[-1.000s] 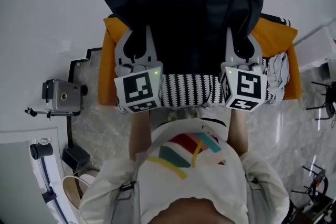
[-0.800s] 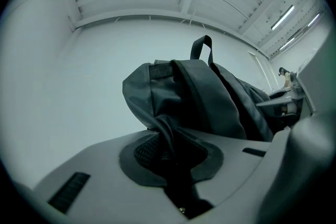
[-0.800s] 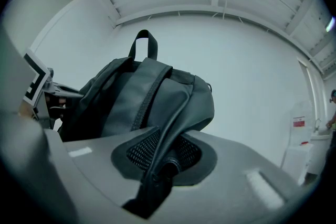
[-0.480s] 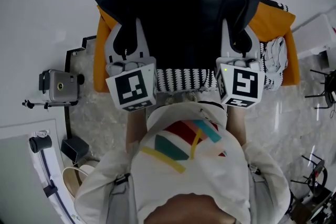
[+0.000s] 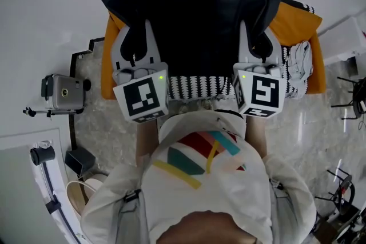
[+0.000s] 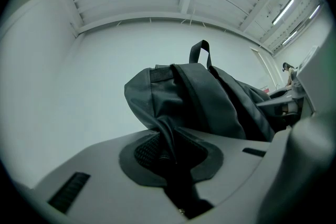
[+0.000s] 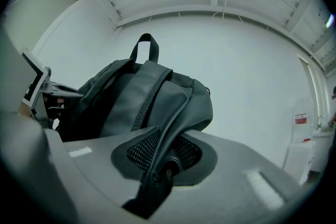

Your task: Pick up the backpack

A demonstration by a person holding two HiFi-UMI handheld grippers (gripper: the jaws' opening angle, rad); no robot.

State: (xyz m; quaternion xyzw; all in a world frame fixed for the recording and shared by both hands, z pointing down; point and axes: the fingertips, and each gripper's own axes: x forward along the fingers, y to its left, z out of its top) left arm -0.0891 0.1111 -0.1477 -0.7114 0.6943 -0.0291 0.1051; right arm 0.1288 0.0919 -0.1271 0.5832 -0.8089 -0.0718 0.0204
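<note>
The black backpack (image 5: 189, 3) hangs in front of me, held up by both grippers above an orange seat (image 5: 294, 23). My left gripper (image 5: 136, 38) is shut on a fold of the backpack's lower left side, and dark fabric (image 6: 167, 139) is pinched between its pads. My right gripper (image 5: 259, 43) is shut on the lower right side, where a black strap (image 7: 167, 144) runs through its jaws. In both gripper views the backpack (image 6: 205, 105) (image 7: 131, 102) rises against the white wall with its top handle (image 7: 145, 44) upright.
A black-and-white striped cloth (image 5: 200, 87) and a crumpled white cloth (image 5: 300, 63) lie on the orange seat. A small camera on a stand (image 5: 60, 93) sits at the left. More stands (image 5: 349, 117) are at the right. My own torso (image 5: 206, 180) fills the lower frame.
The backpack and both grippers shifted up and a little left in the head view, covering more of the orange seat. Over the last half second they have stayed nearly still, and both grips have held.
</note>
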